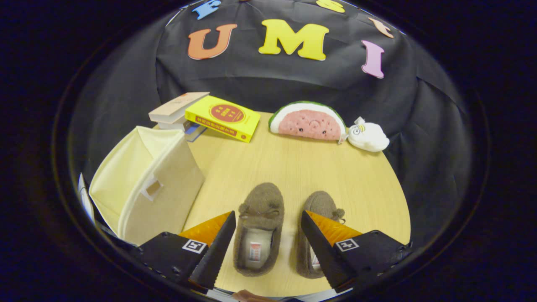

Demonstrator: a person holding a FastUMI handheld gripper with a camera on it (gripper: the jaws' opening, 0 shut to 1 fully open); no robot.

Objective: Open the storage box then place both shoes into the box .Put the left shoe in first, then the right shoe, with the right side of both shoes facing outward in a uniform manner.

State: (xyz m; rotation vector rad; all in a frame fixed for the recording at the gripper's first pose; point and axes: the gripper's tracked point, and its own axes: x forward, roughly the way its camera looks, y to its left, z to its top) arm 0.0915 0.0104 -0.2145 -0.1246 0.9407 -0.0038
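Storage box (pixel 147 184), left of frame: open, empty. Left slipper (pixel 259 228), right slipper (pixel 317 235): lower centre, unplaced. Gripper (pixel 267 235): spread, holding nothing.

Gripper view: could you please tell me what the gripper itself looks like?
The gripper has two wedge-shaped jaws tapering to points, with ridged inner edges. Each carries a small square tag printed with a blocky marker. The jaws stand open either side of a brown slipper.
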